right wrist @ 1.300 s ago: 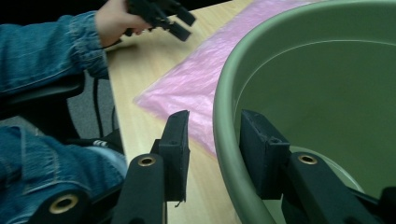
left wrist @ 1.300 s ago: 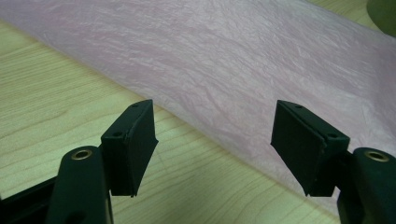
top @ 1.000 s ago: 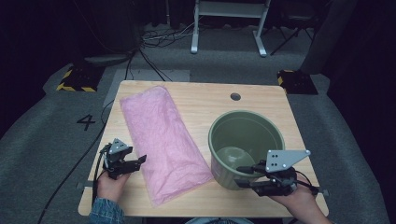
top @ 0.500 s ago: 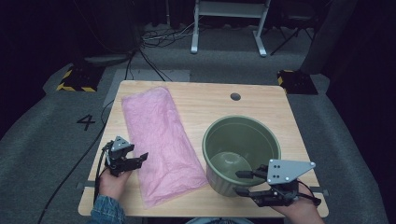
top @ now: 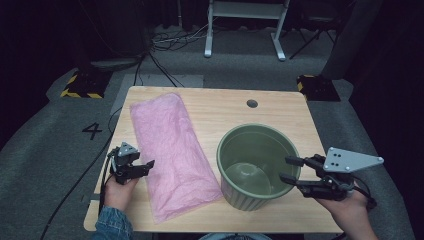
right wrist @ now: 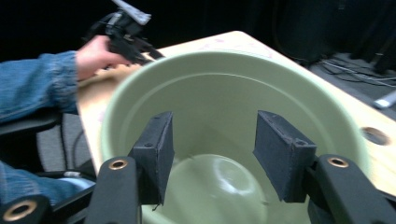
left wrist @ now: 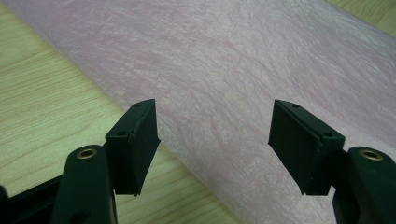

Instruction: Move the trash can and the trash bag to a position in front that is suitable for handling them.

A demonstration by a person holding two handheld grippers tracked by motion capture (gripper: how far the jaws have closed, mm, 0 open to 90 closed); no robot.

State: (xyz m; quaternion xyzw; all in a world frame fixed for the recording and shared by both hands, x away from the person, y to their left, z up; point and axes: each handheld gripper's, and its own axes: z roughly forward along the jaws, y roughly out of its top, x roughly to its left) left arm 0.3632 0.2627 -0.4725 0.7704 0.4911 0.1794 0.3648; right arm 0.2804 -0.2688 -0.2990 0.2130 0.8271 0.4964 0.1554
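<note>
Wooden table (top: 220,105) carries 1 green pot (top: 257,165), 1 pink bag (top: 172,150).

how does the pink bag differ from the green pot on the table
The pink bag lies flat and crinkled, while the green pot stands upright, rigid and ribbed on the outside. The bag is a long, thin translucent sheet; the pot is round, deep and open at the top. The bag lies at the left gripper, whose open jaws point at its edge; the pot sits at the right gripper, whose jaws have just been opening, nothing between them. Both rest on the wooden table.
</note>
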